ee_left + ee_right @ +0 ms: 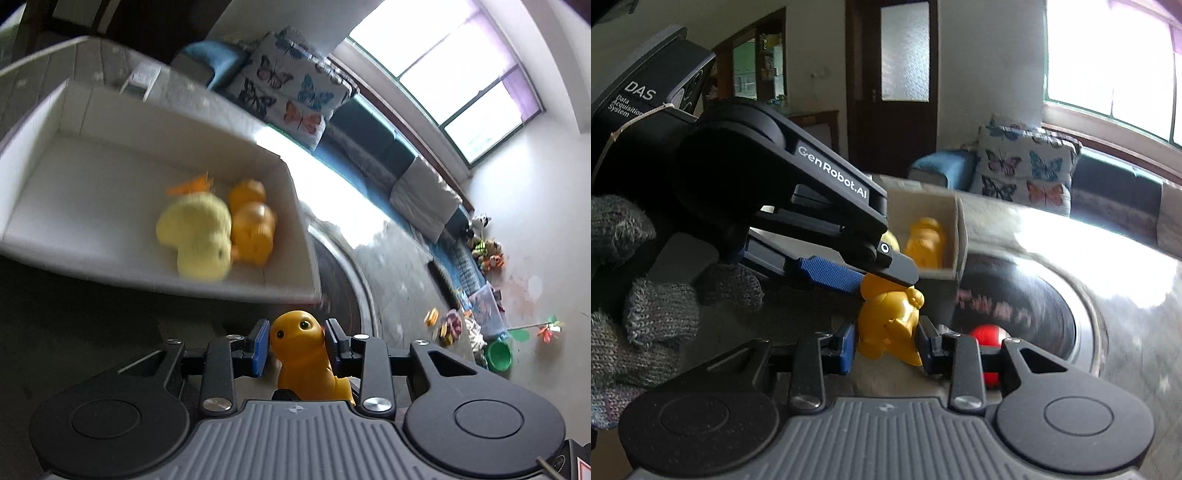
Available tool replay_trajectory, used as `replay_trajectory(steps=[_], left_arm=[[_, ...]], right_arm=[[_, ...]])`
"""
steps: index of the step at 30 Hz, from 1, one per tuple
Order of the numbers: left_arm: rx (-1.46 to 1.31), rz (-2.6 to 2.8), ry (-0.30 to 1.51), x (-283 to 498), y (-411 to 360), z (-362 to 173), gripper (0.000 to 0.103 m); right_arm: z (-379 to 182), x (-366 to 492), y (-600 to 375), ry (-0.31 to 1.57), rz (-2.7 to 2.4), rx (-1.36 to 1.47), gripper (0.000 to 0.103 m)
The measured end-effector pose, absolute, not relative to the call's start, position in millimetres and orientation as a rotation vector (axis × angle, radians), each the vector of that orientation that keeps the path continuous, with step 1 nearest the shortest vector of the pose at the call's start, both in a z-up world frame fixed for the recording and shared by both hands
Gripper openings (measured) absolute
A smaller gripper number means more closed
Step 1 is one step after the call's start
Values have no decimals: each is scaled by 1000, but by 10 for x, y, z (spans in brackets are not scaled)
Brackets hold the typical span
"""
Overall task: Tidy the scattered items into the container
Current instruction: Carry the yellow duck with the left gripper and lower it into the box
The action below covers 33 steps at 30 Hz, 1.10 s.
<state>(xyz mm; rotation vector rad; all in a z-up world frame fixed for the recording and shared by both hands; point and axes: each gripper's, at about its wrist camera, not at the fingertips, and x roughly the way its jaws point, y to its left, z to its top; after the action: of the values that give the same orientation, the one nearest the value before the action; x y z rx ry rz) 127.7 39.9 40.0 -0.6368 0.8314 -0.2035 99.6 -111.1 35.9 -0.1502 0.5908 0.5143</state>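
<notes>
Already partway | box (pixel 291 221) holding a yellow toy (pixel 195 236) and orange toys (pixel 253 225) | left gripper (pixel 297 343) clamping a duck (pixel 303 354); right gripper (pixel 886 345) clamping a figure (pixel 892 325); both nearing the box | red ball (pixel 986 336) waiting on the table (pixel 1108 258)

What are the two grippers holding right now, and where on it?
One yellow toy figure, gripped by both: the left gripper clamps its head, the right gripper its lower body and legs.
</notes>
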Motion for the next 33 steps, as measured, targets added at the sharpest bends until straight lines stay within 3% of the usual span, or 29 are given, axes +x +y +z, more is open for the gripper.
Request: replay_trajectory(steps=[9, 18, 33], left_arm=[[-589, -168, 790, 1732, 516, 576, 35], [-588, -141, 824, 2099, 570, 402, 35], [-580, -139, 851, 2178, 557, 233, 36]], right_arm=[[438, 1495, -865, 568, 525, -145, 33], [280, 1900, -751, 613, 526, -151, 33], [123, 2030, -741, 642, 515, -151, 34]])
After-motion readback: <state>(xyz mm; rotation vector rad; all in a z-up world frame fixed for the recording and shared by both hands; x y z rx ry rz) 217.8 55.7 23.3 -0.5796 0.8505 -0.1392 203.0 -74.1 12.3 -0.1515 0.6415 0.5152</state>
